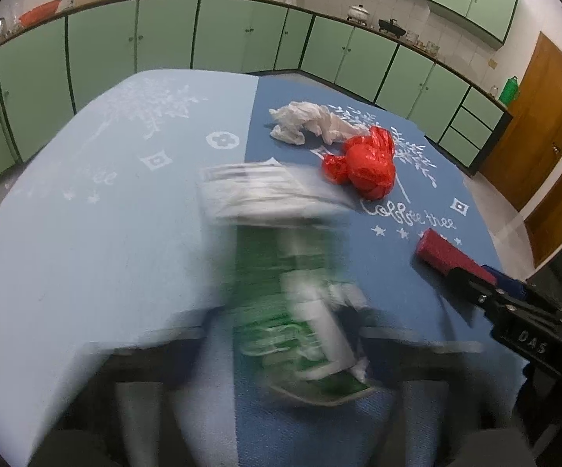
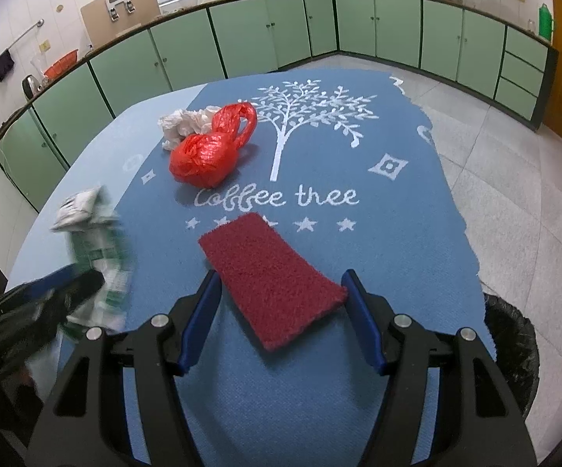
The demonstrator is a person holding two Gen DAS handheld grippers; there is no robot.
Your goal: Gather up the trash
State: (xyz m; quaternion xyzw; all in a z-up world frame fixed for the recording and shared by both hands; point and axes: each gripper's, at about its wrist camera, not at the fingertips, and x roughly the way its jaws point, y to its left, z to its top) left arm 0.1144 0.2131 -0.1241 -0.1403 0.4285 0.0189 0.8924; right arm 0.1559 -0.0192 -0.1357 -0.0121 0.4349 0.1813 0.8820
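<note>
Left tool [image 1: 296, 334] gripped a light, crinkly wrapper [image 1: 296, 284]; right tool [image 2: 281, 323], spread wide, straddled the soft pad [image 2: 271, 276], best pinched across its edges.

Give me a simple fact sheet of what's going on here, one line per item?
surface: table with a blue "Coffee tree" cloth
left gripper: blurred by motion, seems shut on a green and white wrapper
right gripper: open, jaws either side of the near end of the dark red scouring pad
red plastic bag: knotted, lying on the cloth
crumpled white tissue: just behind the red bag, touching it
bin: black-lined, on the floor beside the table's right edge
</note>
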